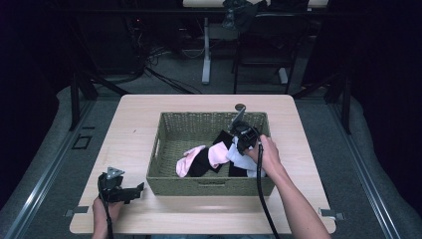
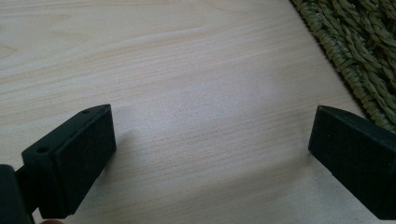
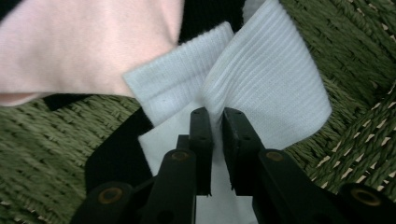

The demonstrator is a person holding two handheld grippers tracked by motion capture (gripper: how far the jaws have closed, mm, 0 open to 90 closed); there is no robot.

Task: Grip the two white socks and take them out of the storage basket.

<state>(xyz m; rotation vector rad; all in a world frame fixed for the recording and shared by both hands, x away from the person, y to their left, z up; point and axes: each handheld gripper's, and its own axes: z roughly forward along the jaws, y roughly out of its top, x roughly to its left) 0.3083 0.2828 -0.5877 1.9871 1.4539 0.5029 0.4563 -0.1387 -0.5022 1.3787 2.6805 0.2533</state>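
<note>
Here, right gripper: we see its two black jaws pinched together on a fold of the white sock, the ribbed cloth bunched up between the pads.
White sock: it lies inside the woven basket, toward the basket's right side in the high view, partly under the right hand.
Neighbours in the basket: a pink sock sits to the left of the white one, with black socks between and beneath them; in the right gripper view the pink sock overlaps the white one's upper left edge.
Left gripper: we find it resting low on the table, just beside the basket's near left corner, held by the left hand.
Left jaws: they stand wide apart in the left gripper view, with bare wood between them and nothing gripped.
Basket edge: its green weave shows at the upper right of the left gripper view, close to one jaw.
</note>
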